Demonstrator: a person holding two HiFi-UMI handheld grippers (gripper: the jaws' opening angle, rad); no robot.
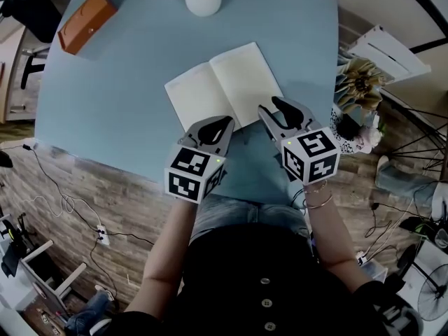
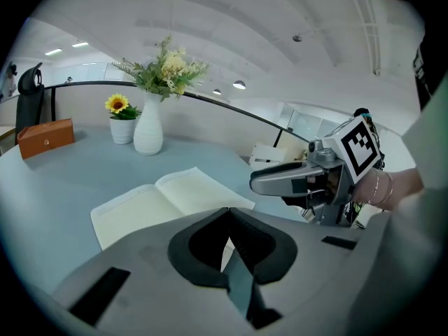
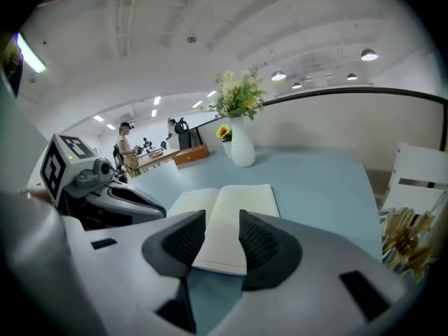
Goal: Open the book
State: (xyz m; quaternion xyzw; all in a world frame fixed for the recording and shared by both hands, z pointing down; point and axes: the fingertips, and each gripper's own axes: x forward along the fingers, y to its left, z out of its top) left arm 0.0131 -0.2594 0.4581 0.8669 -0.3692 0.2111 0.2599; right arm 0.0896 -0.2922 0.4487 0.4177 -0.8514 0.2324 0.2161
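Held side by side, the left gripper [image 1: 212, 127] has its jaws pressed together, the right gripper [image 1: 283, 111] has them apart and empty

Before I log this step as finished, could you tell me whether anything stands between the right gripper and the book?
Nothing visible does. The right gripper, fingers apart, looks straight at the open book lying flat on the table; the vase and wooden box stand well beyond it.

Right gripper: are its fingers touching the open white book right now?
Apart. The left gripper view shows the right gripper side-on, with a strip of blue table visible between it and the open white book.
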